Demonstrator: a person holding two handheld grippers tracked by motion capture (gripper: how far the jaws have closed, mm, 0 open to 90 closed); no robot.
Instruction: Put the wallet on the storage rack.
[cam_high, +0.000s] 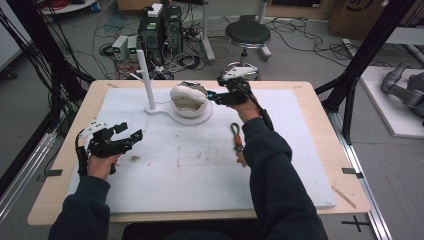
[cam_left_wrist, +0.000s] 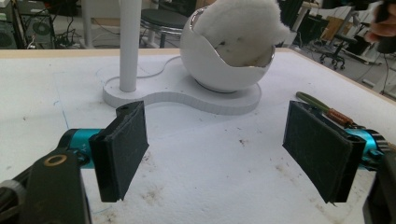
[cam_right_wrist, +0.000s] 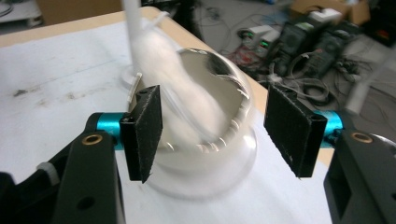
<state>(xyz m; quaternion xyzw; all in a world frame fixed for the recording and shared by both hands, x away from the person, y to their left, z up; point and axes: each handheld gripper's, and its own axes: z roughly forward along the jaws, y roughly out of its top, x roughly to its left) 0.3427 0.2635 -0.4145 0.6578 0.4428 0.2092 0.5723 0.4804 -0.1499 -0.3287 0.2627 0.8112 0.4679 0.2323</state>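
Note:
A white egg-shaped bowl (cam_high: 189, 105) (cam_left_wrist: 219, 65) (cam_right_wrist: 219, 149) stands on a flat white base (cam_high: 165, 113) (cam_left_wrist: 187, 95) beside an upright white post (cam_high: 145, 75) (cam_left_wrist: 128, 42). A fluffy white wad (cam_high: 181, 92) (cam_left_wrist: 238, 23) (cam_right_wrist: 173, 74) lies in the bowl and bulges over its rim. My right gripper (cam_high: 210, 96) (cam_right_wrist: 212, 135) hovers at the bowl's right side, open, with its jaws wide apart and nothing pressed between them. My left gripper (cam_high: 129, 131) (cam_left_wrist: 219, 154) rests low over the white mat (cam_high: 200, 170) at the left, open and empty.
A short strap with a green loop and brown clasp (cam_high: 236, 136) (cam_left_wrist: 327, 109) lies on the mat right of centre. Behind the table are a black stool (cam_high: 247, 35), computer boxes (cam_high: 160, 30) and loose cables. Black frame posts stand at both sides.

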